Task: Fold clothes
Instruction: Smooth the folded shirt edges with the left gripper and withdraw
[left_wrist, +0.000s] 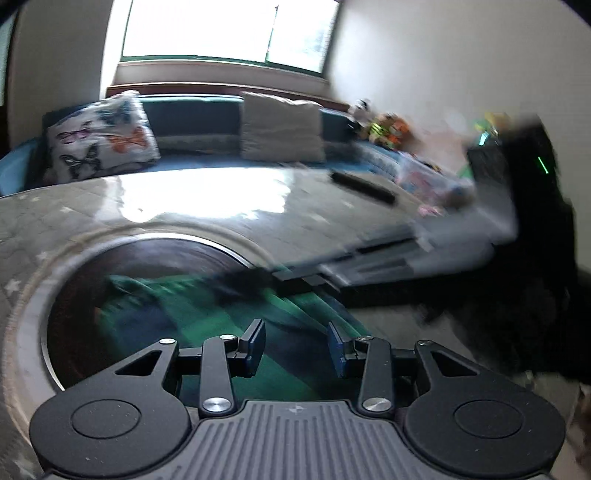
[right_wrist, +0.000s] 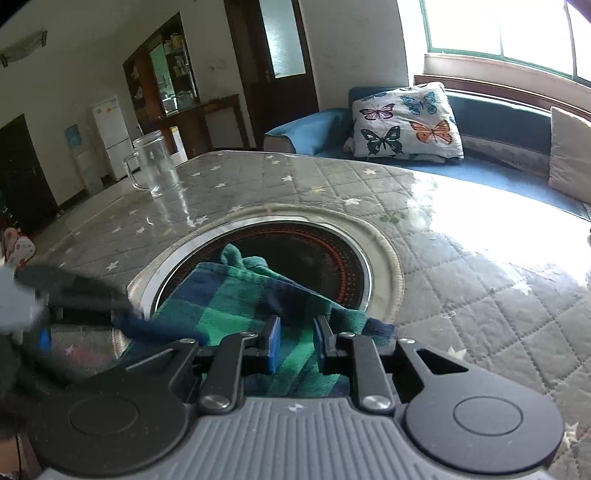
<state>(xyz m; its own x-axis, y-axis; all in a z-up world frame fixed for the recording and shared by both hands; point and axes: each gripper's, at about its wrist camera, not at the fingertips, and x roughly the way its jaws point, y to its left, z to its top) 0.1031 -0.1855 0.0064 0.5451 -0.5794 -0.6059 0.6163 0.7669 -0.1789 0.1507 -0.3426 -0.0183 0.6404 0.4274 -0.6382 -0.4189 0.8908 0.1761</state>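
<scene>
A green and dark-blue plaid cloth (right_wrist: 236, 295) lies crumpled over the black round cooktop (right_wrist: 314, 254) set in the table; it also shows blurred in the left wrist view (left_wrist: 207, 314). My right gripper (right_wrist: 296, 343) is open, its blue pads on either side of a raised fold at the cloth's near edge, not closed on it. My left gripper (left_wrist: 296, 347) is open just above the cloth. In the left wrist view the right gripper (left_wrist: 369, 266) appears blurred at the right. In the right wrist view the left gripper (right_wrist: 74, 295) is a blurred shape at the left edge of the cloth.
The table wears a grey quilted cover with stars (right_wrist: 461, 295). A glass mug (right_wrist: 155, 162) stands at the far left. A black remote (left_wrist: 364, 188) and toys lie at the far right. A sofa with a butterfly pillow (right_wrist: 406, 122) sits behind the table.
</scene>
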